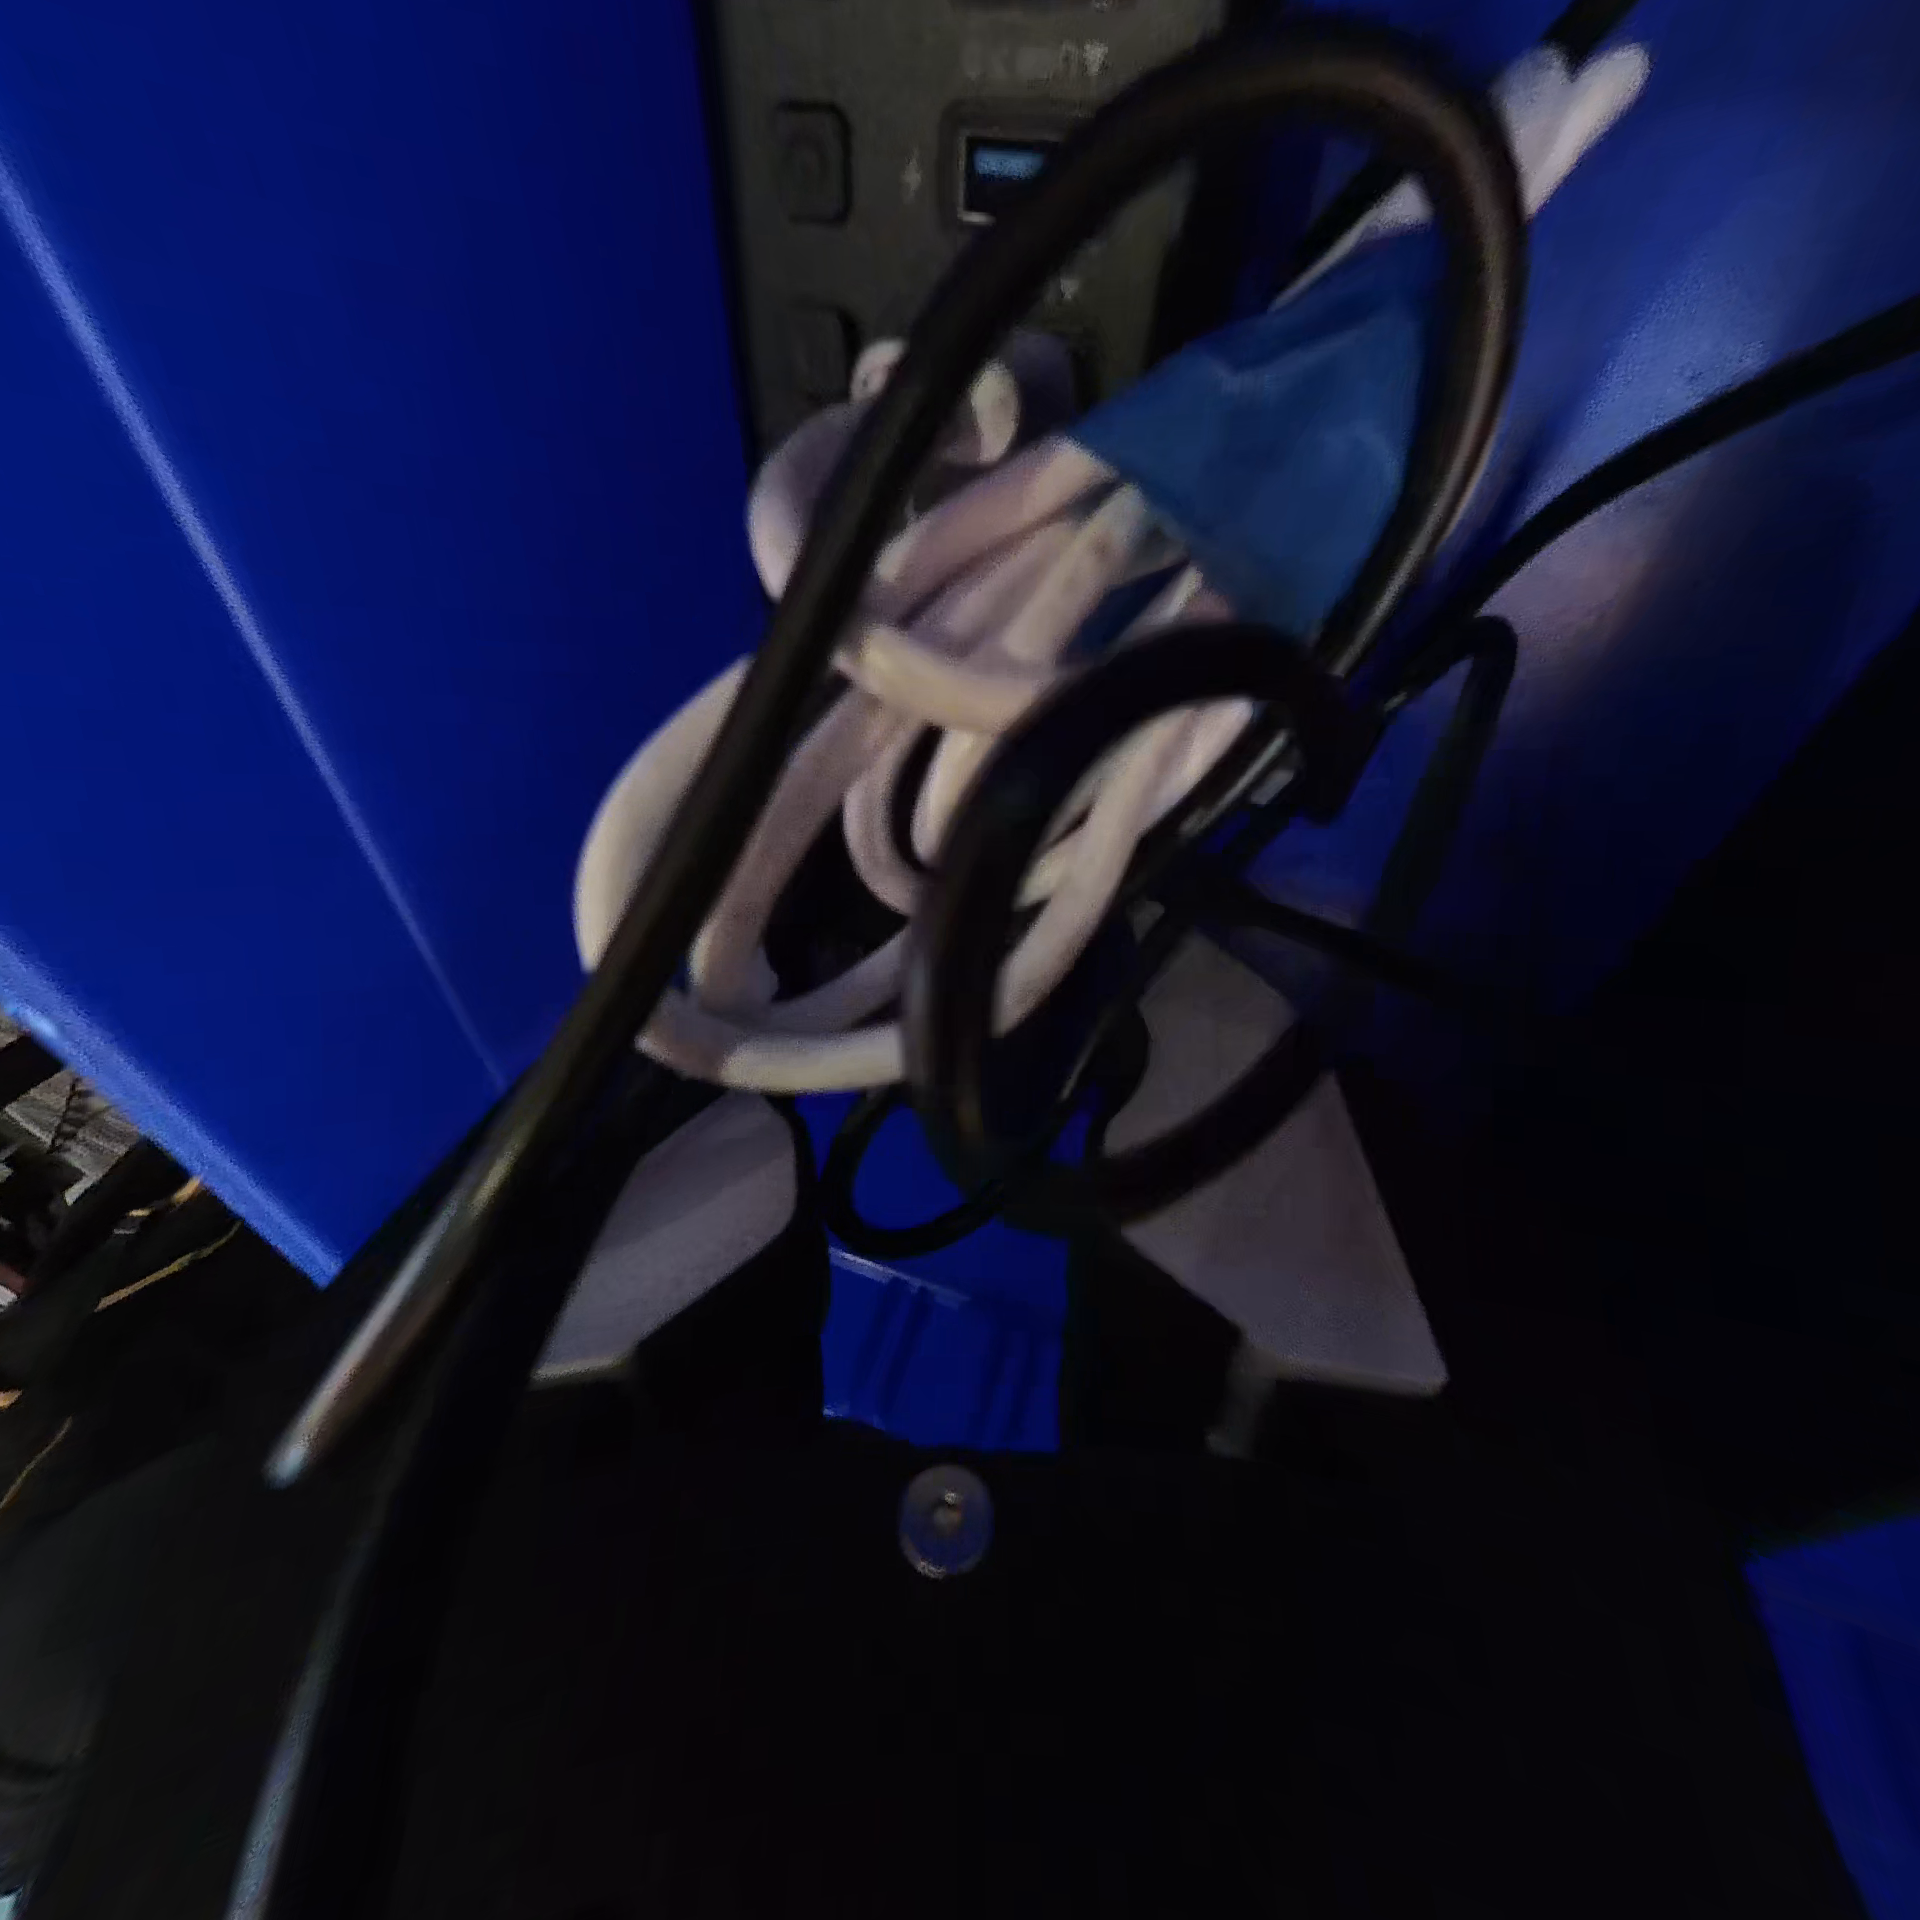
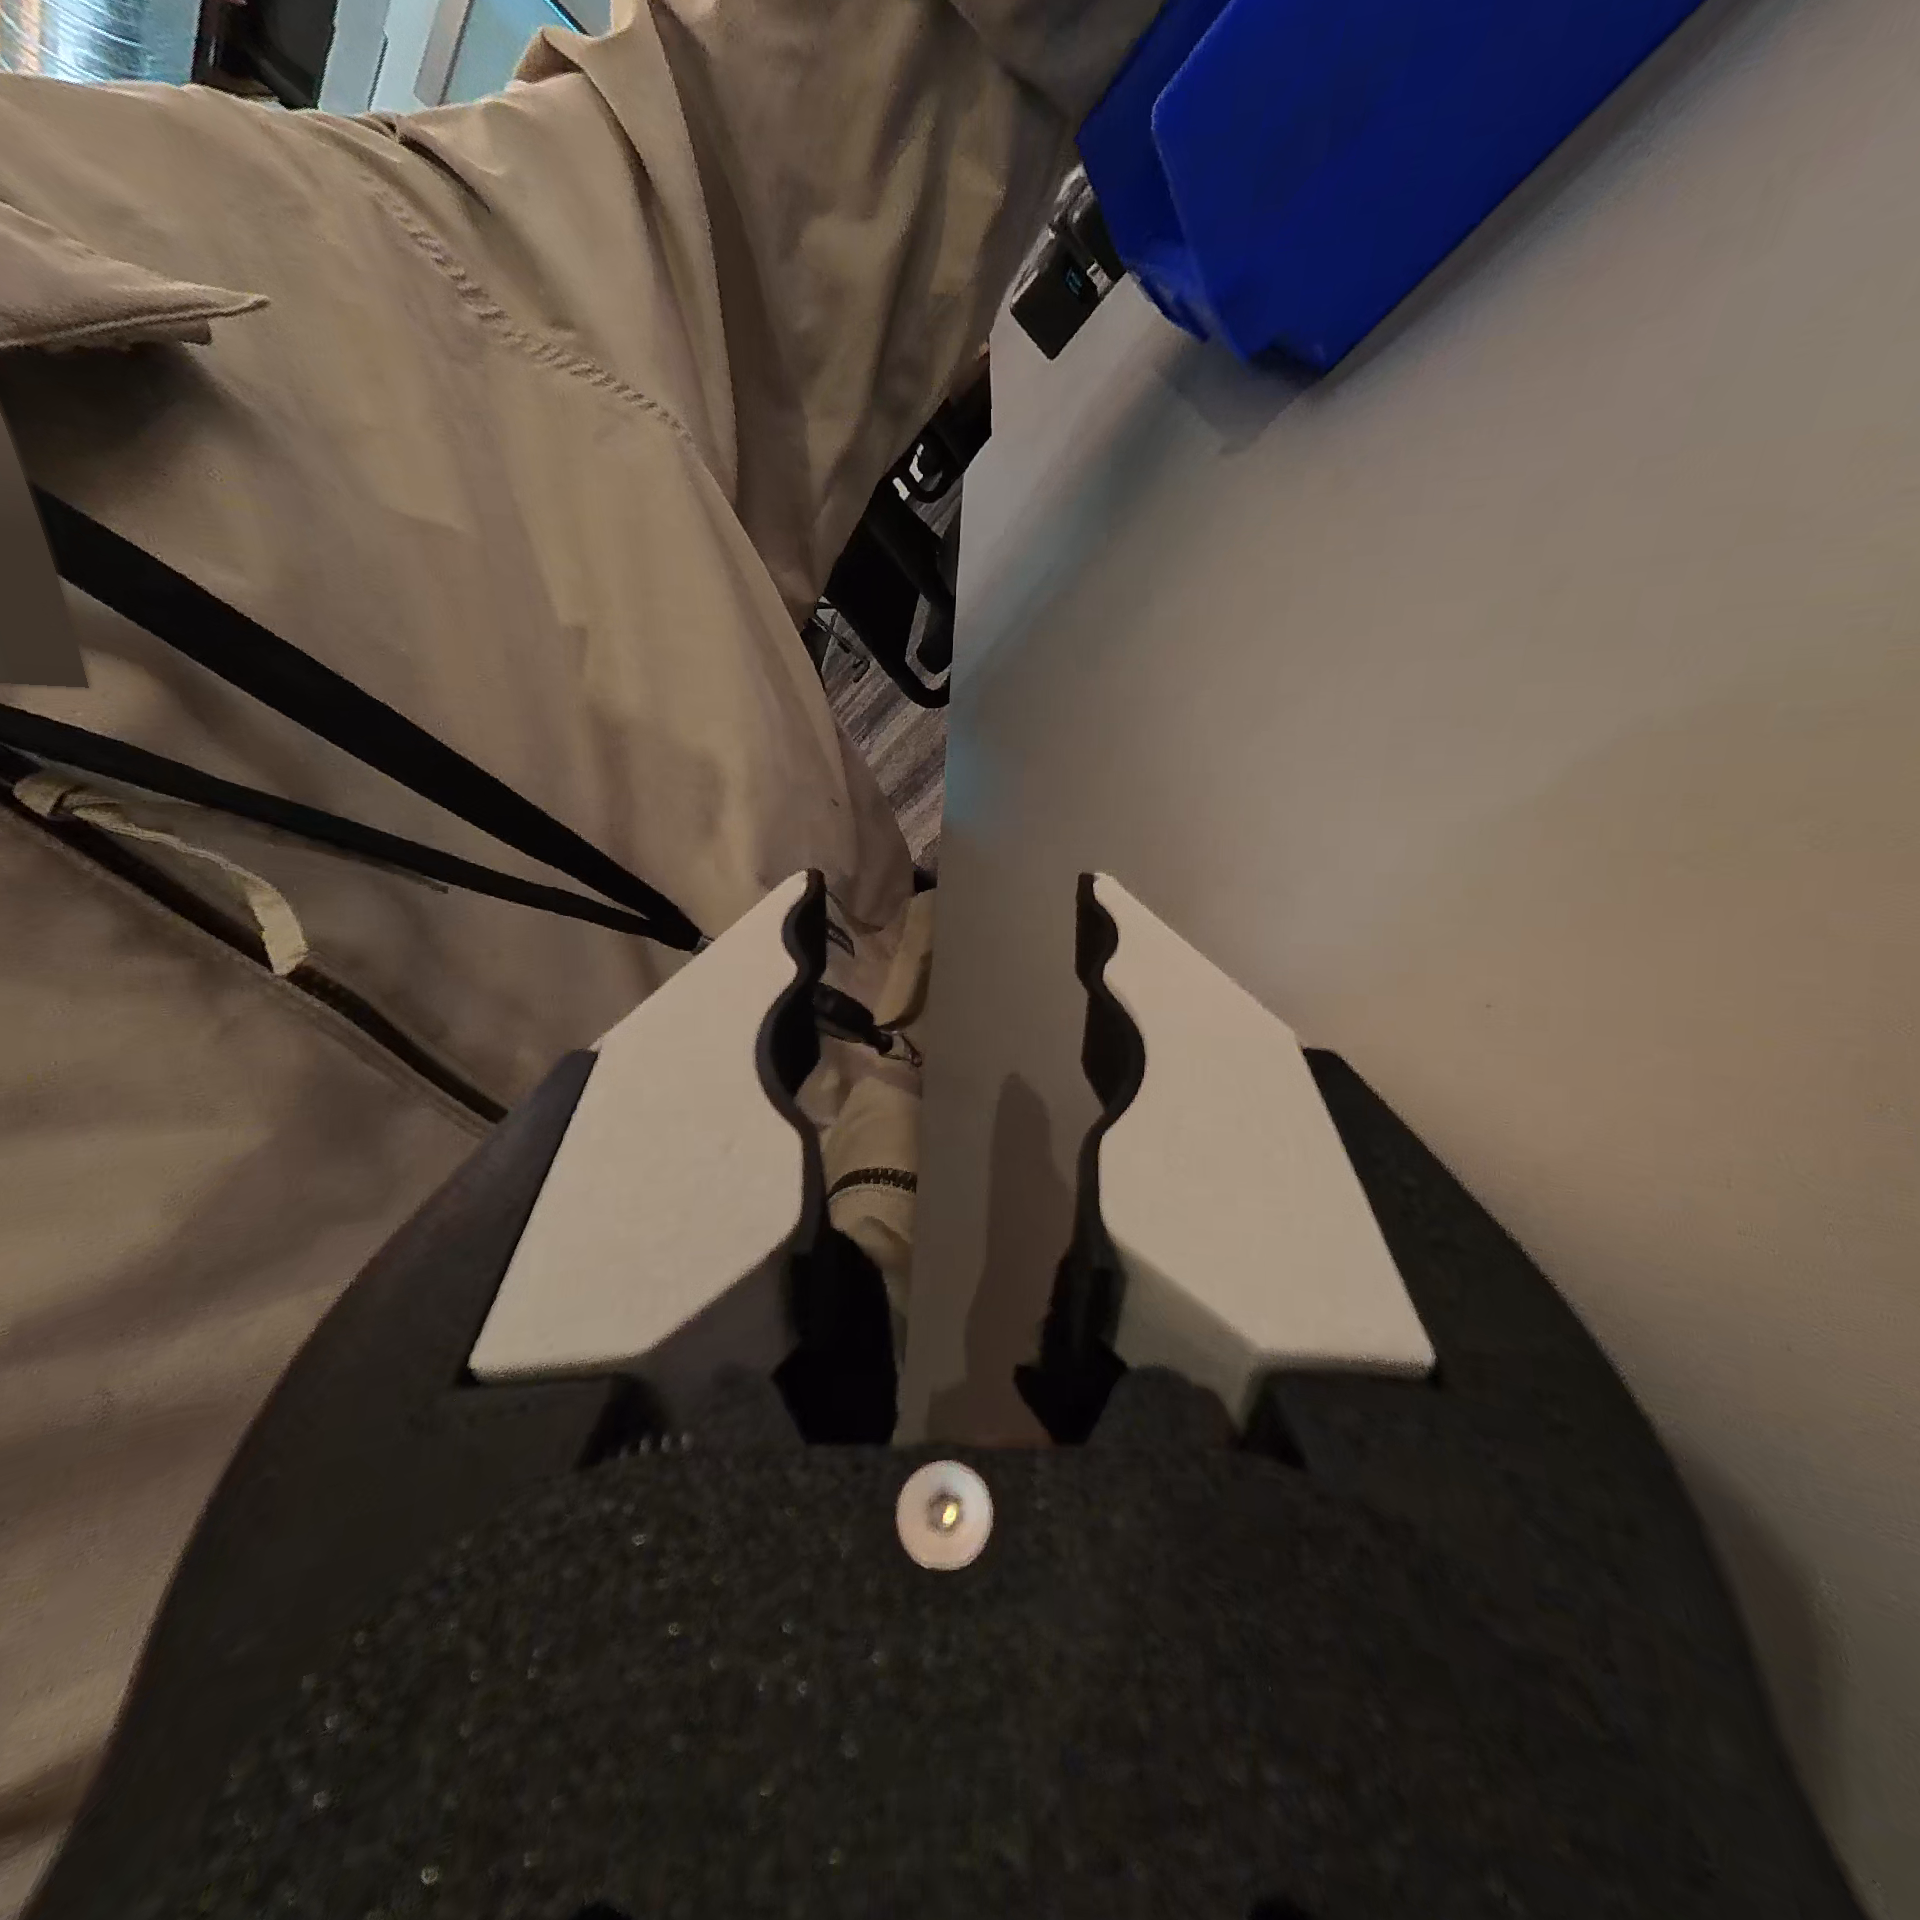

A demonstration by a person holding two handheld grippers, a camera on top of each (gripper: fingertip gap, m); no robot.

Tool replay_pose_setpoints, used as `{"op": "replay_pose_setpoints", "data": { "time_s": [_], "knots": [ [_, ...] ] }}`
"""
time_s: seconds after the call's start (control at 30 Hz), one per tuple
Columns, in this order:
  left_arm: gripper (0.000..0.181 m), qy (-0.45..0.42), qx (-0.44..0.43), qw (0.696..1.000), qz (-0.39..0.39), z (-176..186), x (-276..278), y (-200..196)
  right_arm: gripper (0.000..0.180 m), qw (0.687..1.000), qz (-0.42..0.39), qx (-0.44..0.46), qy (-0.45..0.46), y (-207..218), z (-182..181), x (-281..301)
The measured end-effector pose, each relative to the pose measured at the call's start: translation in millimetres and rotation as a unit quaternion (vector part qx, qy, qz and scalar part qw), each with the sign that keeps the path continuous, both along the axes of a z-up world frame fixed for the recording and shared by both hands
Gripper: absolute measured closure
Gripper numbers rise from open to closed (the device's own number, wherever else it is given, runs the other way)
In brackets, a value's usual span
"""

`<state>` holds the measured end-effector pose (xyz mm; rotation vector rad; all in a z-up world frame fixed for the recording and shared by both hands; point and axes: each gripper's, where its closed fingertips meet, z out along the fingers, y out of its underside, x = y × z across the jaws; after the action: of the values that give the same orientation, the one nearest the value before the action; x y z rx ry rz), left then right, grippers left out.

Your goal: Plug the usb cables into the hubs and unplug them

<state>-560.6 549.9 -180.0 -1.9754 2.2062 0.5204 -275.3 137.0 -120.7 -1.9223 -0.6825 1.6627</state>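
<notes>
My left gripper (image 1: 940,1049) reaches into the blue plastic bin (image 1: 312,520), where coiled white and black USB cables (image 1: 831,831) lie before the dark grey hub (image 1: 883,208); whether its jaws grasp anything, I cannot tell. My right gripper (image 2: 951,904) is released over the pale table (image 2: 1455,727). I judge the next move is to find one plug.
</notes>
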Motion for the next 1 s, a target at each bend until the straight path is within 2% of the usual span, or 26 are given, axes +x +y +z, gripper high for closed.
{"op": "replay_pose_setpoints", "data": {
  "time_s": [0.03,0.27,0.47,0.53,0.7,0.8,0.9,1.0],
  "knots": [
    [0.127,0.004,0.000,1.000,0.001,0.1,-0.2,0.0,0.132,1.000,-0.001,-0.001,-0.001,0.1,-0.5,0.3],
    [0.127,-0.008,0.024,1.000,-0.003,4.1,-1.9,-6.6,0.133,1.000,-0.008,-0.005,0.016,2.4,6.3,1.8],
    [0.127,0.027,0.149,0.986,-0.075,53.2,3.9,-10.1,0.133,1.000,-0.007,0.000,0.021,-0.1,10.9,0.5],
    [0.127,0.060,0.199,0.971,-0.115,77.1,8.1,-17.9,0.133,1.000,-0.009,0.006,0.021,-0.5,12.6,0.7],
    [0.128,0.159,0.327,0.906,-0.219,137.7,23.2,-47.6,0.133,0.999,-0.018,0.020,0.033,4.1,22.3,0.9],
    [0.129,0.192,0.377,0.871,-0.250,169.3,27.0,-67.8,0.133,0.999,-0.017,0.026,0.036,5.6,27.3,-1.2],
    [0.129,0.208,0.408,0.852,-0.254,199.4,25.7,-86.5,0.133,0.999,-0.021,0.040,0.027,8.8,31.8,-4.2],
    [0.129,0.218,0.433,0.832,-0.270,224.9,31.7,-109.0,0.132,0.994,-0.067,0.081,-0.016,36.3,43.3,-6.8]
  ]
}}
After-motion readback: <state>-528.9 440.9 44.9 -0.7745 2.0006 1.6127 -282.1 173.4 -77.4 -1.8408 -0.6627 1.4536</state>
